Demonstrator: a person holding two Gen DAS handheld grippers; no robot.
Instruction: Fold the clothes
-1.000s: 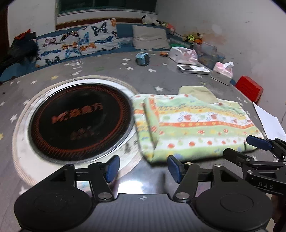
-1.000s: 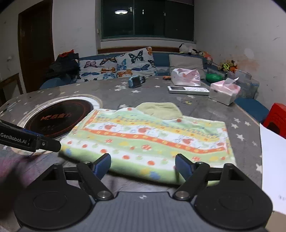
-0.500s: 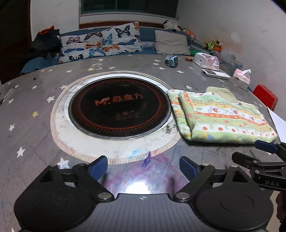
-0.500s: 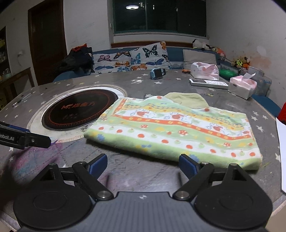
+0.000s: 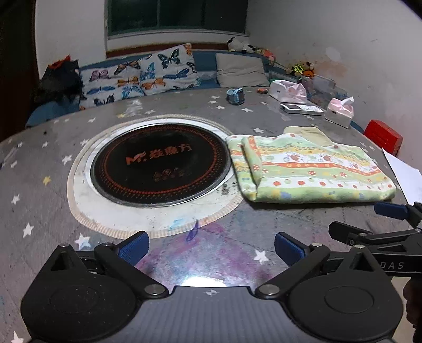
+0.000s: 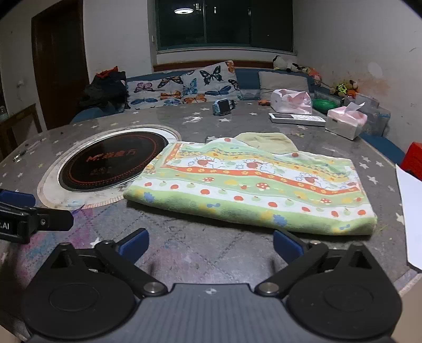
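Premises: a lived-in home, sitting or dining room, at night. Evidence: round star-patterned table (image 6: 184,253) with built-in hotpot burner (image 6: 110,163) at 10 o'clock; bench seat with butterfly cushions (image 6: 190,84) at 12; tissue boxes (image 6: 345,121), soft toys (image 6: 345,88) at 2; dark window (image 6: 224,23) with reflected ceiling lamp.

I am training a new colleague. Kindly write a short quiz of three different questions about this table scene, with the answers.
1. True or false: the folded patterned cloth lies flat on the star-print table, with no gripper touching it.
2. Which thing lies beside the cloth's end in the left wrist view? A) the round black induction cooktop B) a kettle C) a shoe
3. Fill in: the left gripper and the right gripper have ______ between their opening jaws.

Key: 1 true; 2 A; 3 nothing.
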